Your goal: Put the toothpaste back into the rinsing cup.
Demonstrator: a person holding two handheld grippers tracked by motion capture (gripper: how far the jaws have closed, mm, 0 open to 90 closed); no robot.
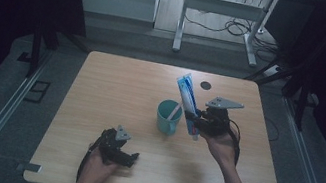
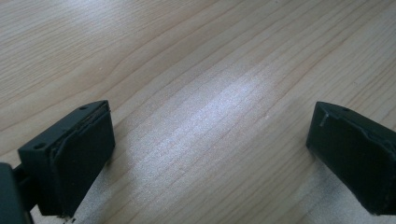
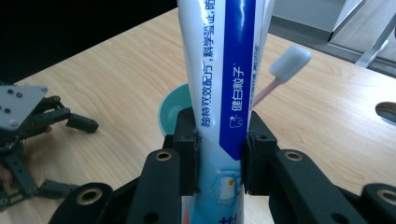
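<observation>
A blue and white toothpaste tube [image 1: 187,98] stands up steeply beside a teal cup [image 1: 168,117] near the middle of the table. My right gripper [image 1: 198,123] is shut on the tube's lower part; in the right gripper view the tube [image 3: 224,84] rises between both pads. A pink toothbrush [image 3: 282,70] leans out of the cup [image 3: 170,109] behind it. My left gripper [image 1: 131,158] rests low near the front edge, jaws wide open over bare wood [image 2: 210,140].
The wooden table [image 1: 116,83] has a dark round hole [image 1: 206,85] near its far right edge. Beyond the table are a metal frame's legs [image 1: 179,28] and cables on the floor. Dark curtains flank both sides.
</observation>
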